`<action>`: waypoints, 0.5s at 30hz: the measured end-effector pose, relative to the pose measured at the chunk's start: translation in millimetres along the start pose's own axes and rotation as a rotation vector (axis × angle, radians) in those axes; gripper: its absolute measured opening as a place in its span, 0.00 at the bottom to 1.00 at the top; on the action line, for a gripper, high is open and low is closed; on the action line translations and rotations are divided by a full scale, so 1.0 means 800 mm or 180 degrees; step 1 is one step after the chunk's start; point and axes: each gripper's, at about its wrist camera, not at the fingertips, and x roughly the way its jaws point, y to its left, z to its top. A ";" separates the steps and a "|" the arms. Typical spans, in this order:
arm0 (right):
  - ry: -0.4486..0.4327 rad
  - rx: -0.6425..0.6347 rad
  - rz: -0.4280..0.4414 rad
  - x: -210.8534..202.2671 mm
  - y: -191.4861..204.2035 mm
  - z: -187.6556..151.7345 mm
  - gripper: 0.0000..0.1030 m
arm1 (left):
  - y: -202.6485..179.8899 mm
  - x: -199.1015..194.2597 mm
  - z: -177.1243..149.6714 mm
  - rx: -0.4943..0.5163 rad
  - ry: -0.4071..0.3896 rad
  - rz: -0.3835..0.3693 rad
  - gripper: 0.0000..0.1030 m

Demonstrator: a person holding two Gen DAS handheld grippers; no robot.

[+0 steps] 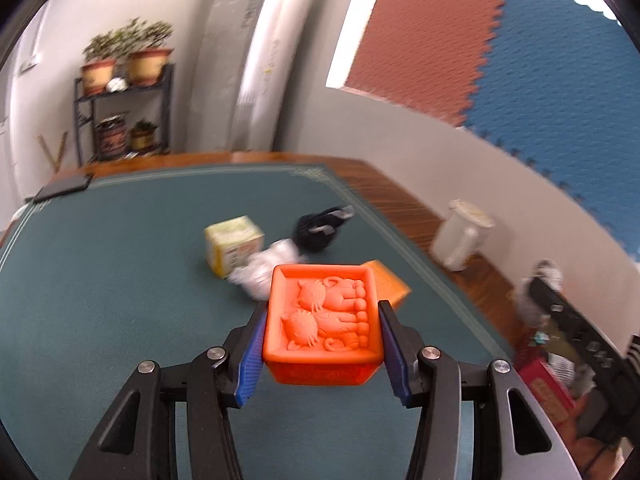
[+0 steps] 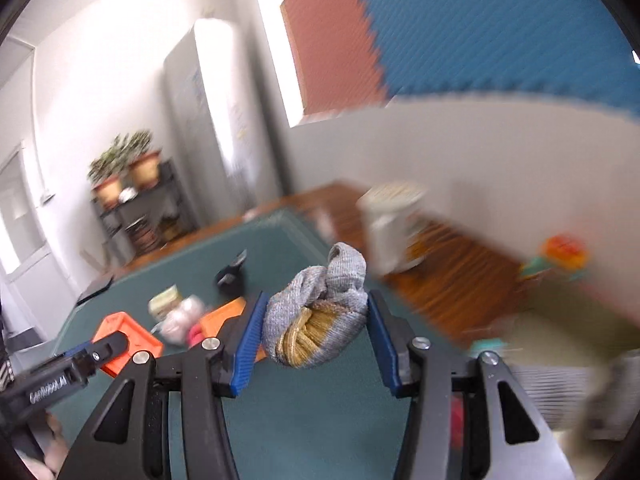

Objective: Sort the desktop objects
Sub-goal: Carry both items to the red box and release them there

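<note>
A person holds two handheld grippers above a green-covered worktop with a wooden border.

The left gripper has its blue-padded fingers pressed against both sides of an orange square block, carried clear of the cloth. Its upper face bears two raised cartoon cats. In the right wrist view the same block appears at about 8 o'clock, gripped by the left gripper's black fingers.

The right gripper clamps a balled grey sock with a mustard-yellow cuff, its fingers touching the bundle on either side. The sock hangs above the worktop.

From the left wrist view, more things lie on the cloth beyond the block: a pale yellow box at 11 o'clock, a crumpled white bundle just beside it, a black object at 12 o'clock, and an orange flat piece partly hidden behind the block at 1 o'clock. A dark flat device rests at the far left corner.

On the wooden floor at 3 o'clock stands a white bin.
</note>
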 end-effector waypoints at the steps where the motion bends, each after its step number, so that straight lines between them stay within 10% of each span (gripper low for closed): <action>1: -0.0078 0.0002 -0.0124 -0.027 -0.015 0.002 0.53 | -0.008 -0.006 0.000 0.0040 -0.0013 -0.0087 0.52; 8: 0.0013 0.0223 -0.0942 -0.138 -0.133 -0.024 0.53 | -0.092 -0.027 -0.013 0.0286 0.0100 -0.0655 0.52; 15: 0.0059 0.0439 -0.0986 -0.169 -0.181 -0.051 0.53 | -0.209 -0.041 -0.027 0.0660 0.0123 -0.1043 0.52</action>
